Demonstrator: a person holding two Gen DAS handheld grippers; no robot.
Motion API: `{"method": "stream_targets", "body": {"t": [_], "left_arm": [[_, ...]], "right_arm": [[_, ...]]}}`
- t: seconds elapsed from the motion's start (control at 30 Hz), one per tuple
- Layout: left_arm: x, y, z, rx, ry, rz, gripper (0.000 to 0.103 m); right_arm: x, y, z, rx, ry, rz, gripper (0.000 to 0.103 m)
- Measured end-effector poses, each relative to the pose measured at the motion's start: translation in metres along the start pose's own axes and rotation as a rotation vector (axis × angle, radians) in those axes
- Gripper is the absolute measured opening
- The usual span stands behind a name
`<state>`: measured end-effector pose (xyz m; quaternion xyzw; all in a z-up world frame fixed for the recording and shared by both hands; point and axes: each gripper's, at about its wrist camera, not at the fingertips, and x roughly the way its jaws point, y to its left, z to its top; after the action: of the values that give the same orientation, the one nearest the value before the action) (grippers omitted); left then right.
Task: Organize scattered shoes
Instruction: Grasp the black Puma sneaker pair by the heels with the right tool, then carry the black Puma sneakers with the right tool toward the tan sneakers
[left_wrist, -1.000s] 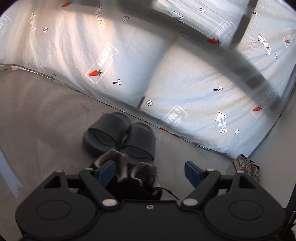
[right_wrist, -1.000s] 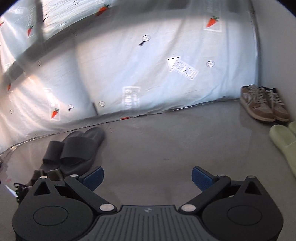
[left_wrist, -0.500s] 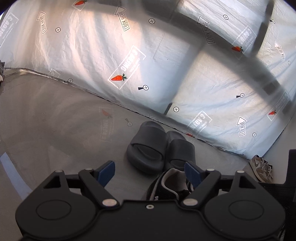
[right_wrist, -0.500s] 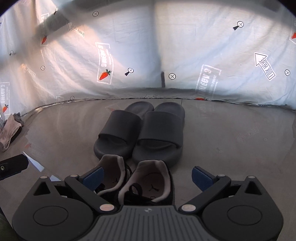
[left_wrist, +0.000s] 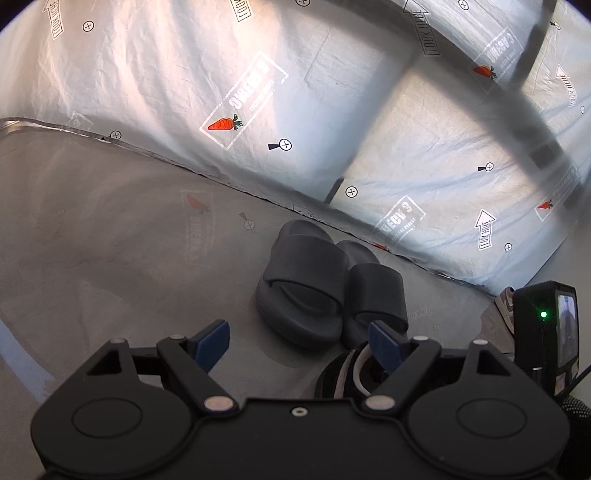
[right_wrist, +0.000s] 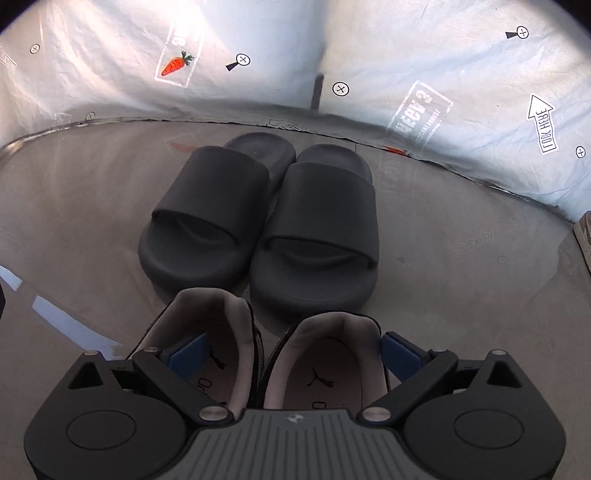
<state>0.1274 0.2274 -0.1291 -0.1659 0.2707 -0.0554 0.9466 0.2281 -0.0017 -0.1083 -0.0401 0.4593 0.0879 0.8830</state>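
Note:
A pair of dark grey slides (right_wrist: 321, 229) stands side by side on the grey floor, toes toward the white printed sheet. Just in front of them sits a pair of black sneakers with pale lining (right_wrist: 332, 350), heels toward me. My right gripper (right_wrist: 291, 354) hangs open over those sneakers; its left pad sits over the left shoe's opening and its right pad beside the right shoe's collar, neither pressing. My left gripper (left_wrist: 297, 345) is open and holds nothing, left of the slides (left_wrist: 306, 291). One black sneaker (left_wrist: 347, 373) shows under its right finger.
The white sheet (left_wrist: 332, 110) with carrot prints rises behind the shoes like a wall. A tan sneaker (left_wrist: 506, 302) lies at the far right, also seen at the right wrist view's edge as a brown shoe (right_wrist: 585, 236). The right gripper's body (left_wrist: 546, 328) is close by.
The right gripper swung left from the tan sneakers and closed in over the black sneakers. The left gripper slid left, so slides and sneaker now sit to its right.

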Motion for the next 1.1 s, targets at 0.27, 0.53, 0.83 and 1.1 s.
{"method": "stream_targets", "body": {"t": [0.27, 0.53, 0.83, 1.1], "left_arm": [[0.016, 0.018, 0.012, -0.041, 0.018, 0.023, 0.083], [0.028, 0.028, 0.013, -0.068, 0.044, 0.024, 0.083], [0.040, 0.029, 0.016, -0.065, 0.065, 0.018, 0.083], [0.036, 0.031, 0.018, -0.077, 0.042, 0.021, 0.083]], "right_arm": [[-0.002, -0.014, 0.011, 0.080, 0.117, 0.016, 0.087], [0.007, -0.012, -0.003, 0.121, 0.171, 0.106, 0.066], [0.038, -0.009, 0.013, 0.122, 0.174, 0.094, 0.066], [0.023, -0.006, -0.010, 0.113, 0.054, 0.110, 0.041]]}}
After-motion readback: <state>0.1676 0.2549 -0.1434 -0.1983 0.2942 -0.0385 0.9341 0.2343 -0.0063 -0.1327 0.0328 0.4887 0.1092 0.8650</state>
